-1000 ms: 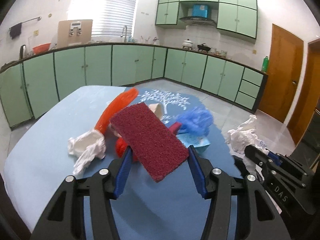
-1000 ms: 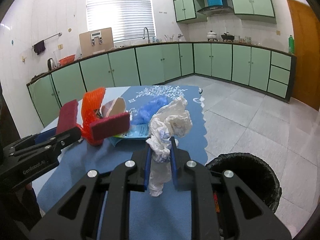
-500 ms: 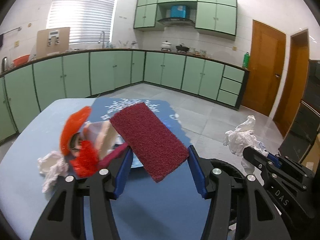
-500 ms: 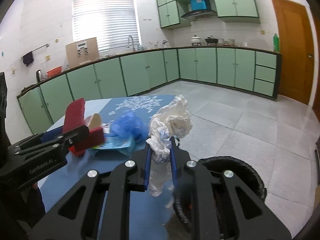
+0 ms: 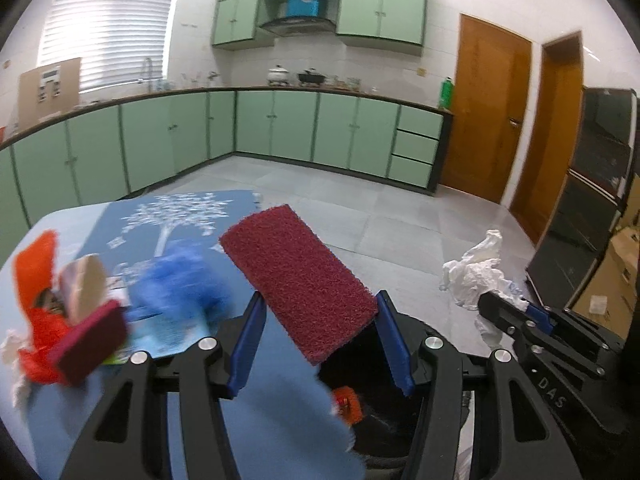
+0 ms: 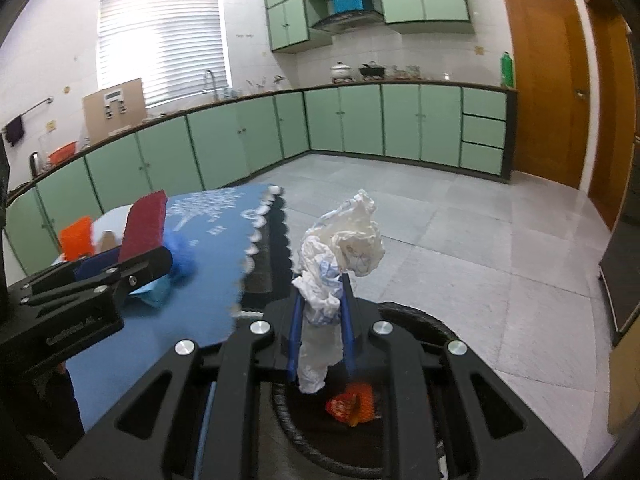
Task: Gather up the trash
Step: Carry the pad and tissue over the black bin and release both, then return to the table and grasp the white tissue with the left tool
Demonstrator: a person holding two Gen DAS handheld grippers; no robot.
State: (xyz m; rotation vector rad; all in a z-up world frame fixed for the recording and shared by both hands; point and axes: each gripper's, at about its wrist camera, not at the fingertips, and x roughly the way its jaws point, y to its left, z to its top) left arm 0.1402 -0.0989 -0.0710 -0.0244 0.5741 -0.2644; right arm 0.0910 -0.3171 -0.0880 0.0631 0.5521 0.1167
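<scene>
My left gripper [image 5: 318,322] is shut on a dark red scouring pad [image 5: 298,280], held tilted over the table's right edge. My right gripper [image 6: 320,308] is shut on a crumpled white plastic bag [image 6: 340,248], which hangs above a black trash bin [image 6: 420,320]. Orange netting [image 6: 354,400] lies inside the bin. In the left wrist view the bin [image 5: 384,416] shows below the pad, and the right gripper [image 5: 516,316] with the white bag [image 5: 476,276] is at the right. On the table remain an orange net [image 5: 36,272], a second red pad [image 5: 92,344] and a blue bag [image 5: 180,280].
The blue tablecloth [image 5: 248,420] ends in a scalloped edge [image 6: 256,240] right next to the bin. Beyond lie grey floor tiles [image 6: 460,240], green cabinets [image 6: 360,120] and a wooden door [image 6: 548,80]. Cardboard boxes [image 5: 616,276] stand at the far right.
Both grippers swung to the right with their loads, from over the table to over the bin. The bin's opening has come into view under them.
</scene>
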